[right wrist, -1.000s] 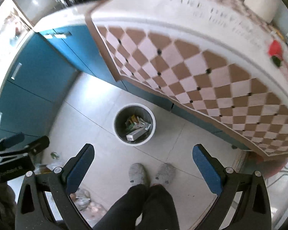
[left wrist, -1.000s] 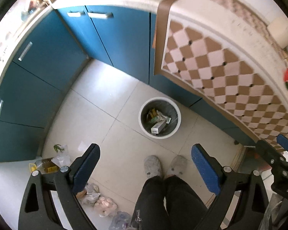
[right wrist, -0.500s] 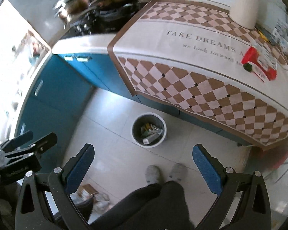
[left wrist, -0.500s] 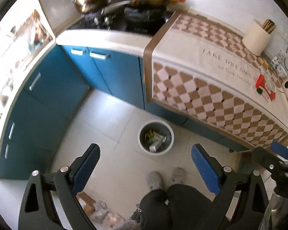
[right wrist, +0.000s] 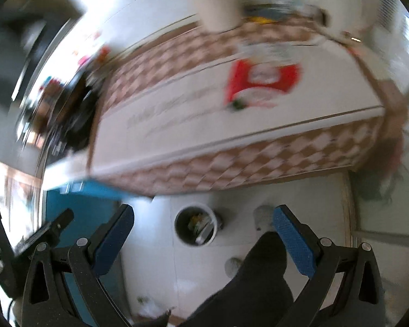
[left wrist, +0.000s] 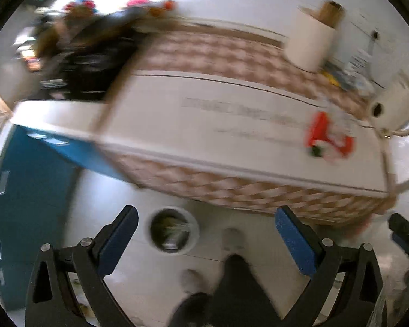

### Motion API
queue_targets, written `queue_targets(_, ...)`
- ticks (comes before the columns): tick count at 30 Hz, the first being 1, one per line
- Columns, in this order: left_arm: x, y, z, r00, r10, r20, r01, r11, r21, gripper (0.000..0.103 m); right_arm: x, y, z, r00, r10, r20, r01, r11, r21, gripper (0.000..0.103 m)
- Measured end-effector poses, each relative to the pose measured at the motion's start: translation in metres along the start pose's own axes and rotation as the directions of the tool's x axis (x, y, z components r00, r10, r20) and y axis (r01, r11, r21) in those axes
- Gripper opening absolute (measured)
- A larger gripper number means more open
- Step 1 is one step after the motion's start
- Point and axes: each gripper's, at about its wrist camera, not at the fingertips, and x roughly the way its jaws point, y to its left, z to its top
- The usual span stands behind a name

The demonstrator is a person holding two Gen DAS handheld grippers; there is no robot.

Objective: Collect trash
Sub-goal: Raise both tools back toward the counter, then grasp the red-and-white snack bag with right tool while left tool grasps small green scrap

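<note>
Both views are blurred by motion. A red and white wrapper [left wrist: 328, 140] lies on the counter's white and brown checked cloth [left wrist: 231, 136], near its right end; it also shows in the right wrist view [right wrist: 261, 81]. A round bin [left wrist: 174, 231] with trash in it stands on the floor below the counter, also in the right wrist view [right wrist: 196, 227]. My left gripper [left wrist: 204, 238] is open and empty, high above the floor. My right gripper [right wrist: 203, 238] is open and empty too.
A white cylinder holder [left wrist: 310, 43] and a white appliance [left wrist: 392, 109] stand at the counter's back right. A dark stove [left wrist: 90, 62] sits at the left end. Blue cabinets [left wrist: 32, 190] line the left. The person's legs and slippers [left wrist: 233, 238] are below.
Both grippers have risen and tilted up from the floor toward the countertop. The bin now looks smaller and lower, and the red wrapper has come into closer view.
</note>
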Motion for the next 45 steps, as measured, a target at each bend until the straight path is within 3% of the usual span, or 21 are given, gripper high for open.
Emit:
queue_targets(4,0.059,-0.081,0.037,0.988,-0.108,-0.110,0.116,0.991,0.067,0.096,0.006,-0.068,0.054,0.998,-0.063,0.023,0.060,0.989,0.136,0.103)
queue_targets(6,0.086,-0.118,0.051,0.981,-0.120,-0.155,0.138,0.984,0.110,0.081,0.014,-0.100,0.078,0.996,-0.093,0.015,0.088,0.978,0.188,0.103)
queue_targets(9,0.128,-0.166,0.067,0.969,-0.111,-0.221,0.150,0.974,0.170,0.072,0.031,-0.144,0.109,0.992,-0.122,-0.013,0.121,0.961,0.247,0.103)
queue_targets(13,0.170,-0.201,0.082,0.954,-0.091,-0.286,0.151,0.969,0.195,0.057,0.063,-0.184,0.141,0.989,-0.136,-0.060,0.148,0.944,0.296,0.103)
queue_targets(15,0.185,-0.210,0.083,0.947,-0.070,-0.315,0.141,0.968,0.208,0.038,0.076,-0.197,0.156,0.988,-0.136,-0.079,0.154,0.938,0.309,0.103)
queue_targets(16,0.188,-0.213,0.083,0.954,-0.032,-0.298,0.105,0.967,0.233,0.038,0.081,-0.201,0.162,0.987,-0.134,-0.084,0.154,0.937,0.313,0.103)
queue_targets(17,0.189,-0.214,0.082,0.958,-0.018,-0.288,0.094,0.964,0.251,0.018,0.086,-0.205,0.168,0.988,-0.128,-0.087,0.149,0.937,0.315,0.103)
queue_targets(19,0.189,-0.204,0.081,0.949,-0.030,-0.313,0.103,0.970,0.220,0.018,0.098,-0.208,0.184,0.988,-0.121,-0.095,0.145,0.940,0.309,0.103)
queue_targets(22,0.176,-0.179,0.086,0.961,0.015,-0.277,0.039,0.982,0.187,0.018,0.115,-0.201,0.203,0.991,-0.104,-0.090,0.125,0.950,0.285,0.103)
queue_targets(25,0.167,-0.151,0.100,0.972,0.105,-0.210,-0.072,0.985,0.156,0.018,0.137,-0.193,0.227,0.994,-0.086,-0.071,0.102,0.962,0.254,0.103)
queue_targets(29,0.178,-0.117,0.123,0.965,0.188,-0.185,-0.179,0.982,0.064,0.018,0.175,-0.177,0.261,0.996,-0.067,-0.053,0.077,0.973,0.216,0.103)
queue_targets(32,0.190,-0.107,0.134,0.959,0.206,-0.196,-0.204,0.979,0.029,0.018,0.215,-0.161,0.284,0.991,-0.113,-0.073,0.123,0.980,0.157,0.103)
queue_targets(33,0.191,-0.108,0.136,0.960,0.211,-0.185,-0.210,0.977,0.026,0.018,0.217,-0.153,0.288,0.987,-0.157,-0.036,0.160,0.979,0.126,0.103)
queue_targets(34,0.192,-0.112,0.138,0.958,0.222,-0.180,-0.219,0.975,0.037,0.018,0.226,-0.144,0.293,0.989,-0.142,-0.046,0.146,0.984,0.100,0.103)
queue_targets(38,0.192,-0.119,0.140,0.957,0.237,-0.167,-0.231,0.972,0.054,0.018,0.244,-0.114,0.294,0.966,-0.256,-0.040,0.256,0.967,0.005,0.102)
queue_targets(39,0.194,-0.123,0.139,0.957,0.239,-0.165,-0.233,0.971,0.057,0.018,0.245,-0.108,0.292,0.962,-0.271,-0.024,0.271,0.962,-0.016,0.098)
queue_targets(41,0.196,-0.126,0.133,0.957,0.239,-0.164,-0.232,0.971,0.060,0.018,0.246,-0.096,0.288,0.953,-0.303,0.021,0.304,0.951,-0.061,0.076)
queue_targets(42,0.197,-0.129,0.134,0.957,0.240,-0.164,-0.232,0.971,0.063,0.018,0.246,-0.092,0.287,0.947,-0.320,0.033,0.322,0.944,-0.070,0.054)
queue_targets(43,0.196,-0.131,0.133,0.957,0.240,-0.164,-0.232,0.971,0.063,0.018,0.244,-0.089,0.286,0.940,-0.336,0.052,0.339,0.938,-0.072,0.016)
queue_targets(44,0.195,-0.131,0.132,0.957,0.239,-0.164,-0.231,0.971,0.062,0.018,0.243,-0.088,0.285,0.934,-0.351,0.069,0.356,0.932,-0.071,0.011)
queue_targets(45,0.193,-0.130,0.134,0.958,0.234,-0.163,-0.228,0.972,0.059,0.018,0.241,-0.090,0.286,0.943,-0.327,0.069,0.331,0.942,-0.059,0.008)
